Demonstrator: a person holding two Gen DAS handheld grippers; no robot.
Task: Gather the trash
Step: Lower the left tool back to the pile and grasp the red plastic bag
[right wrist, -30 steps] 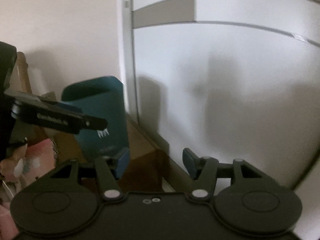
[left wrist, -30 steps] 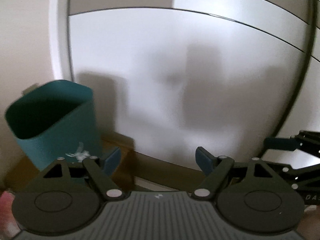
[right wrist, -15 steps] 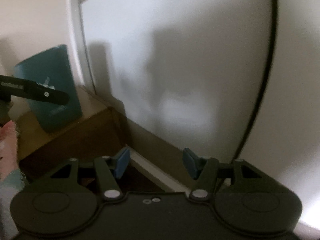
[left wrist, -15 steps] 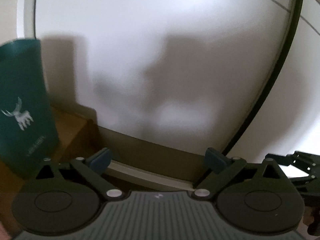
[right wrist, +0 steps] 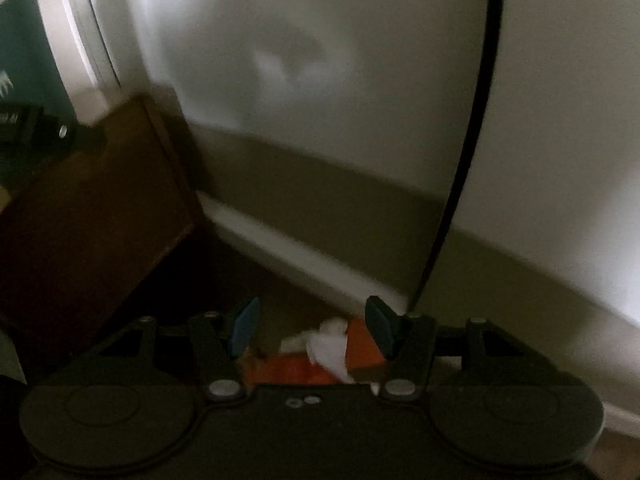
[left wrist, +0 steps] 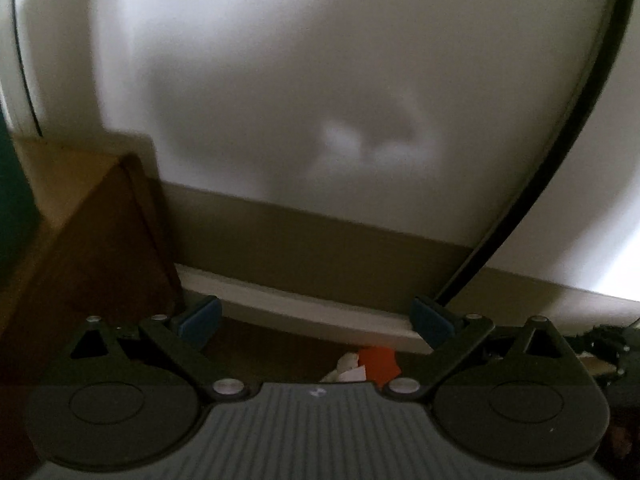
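Note:
Trash lies on the dark floor by the baseboard: an orange scrap [left wrist: 378, 364] with white crumpled paper [left wrist: 348, 370] in the left wrist view. In the right wrist view the white paper [right wrist: 328, 346] lies on the orange scrap [right wrist: 296, 372]. My left gripper [left wrist: 316, 318] is open and empty above the trash. My right gripper [right wrist: 312, 328] is open and empty, its fingers on either side of the trash from above. The teal bin [right wrist: 24, 64] shows at the left edge, partly cut off.
A brown wooden platform [left wrist: 80, 248] carries the bin at the left. A white wardrobe door [left wrist: 320, 80] with a tan plinth and white baseboard [left wrist: 312, 312] fills the back. The left gripper's body [right wrist: 40, 132] crosses the right wrist view's left side.
Both grippers have tilted and moved downward and to the right, away from the bin. The trash on the floor has come into view between the fingers.

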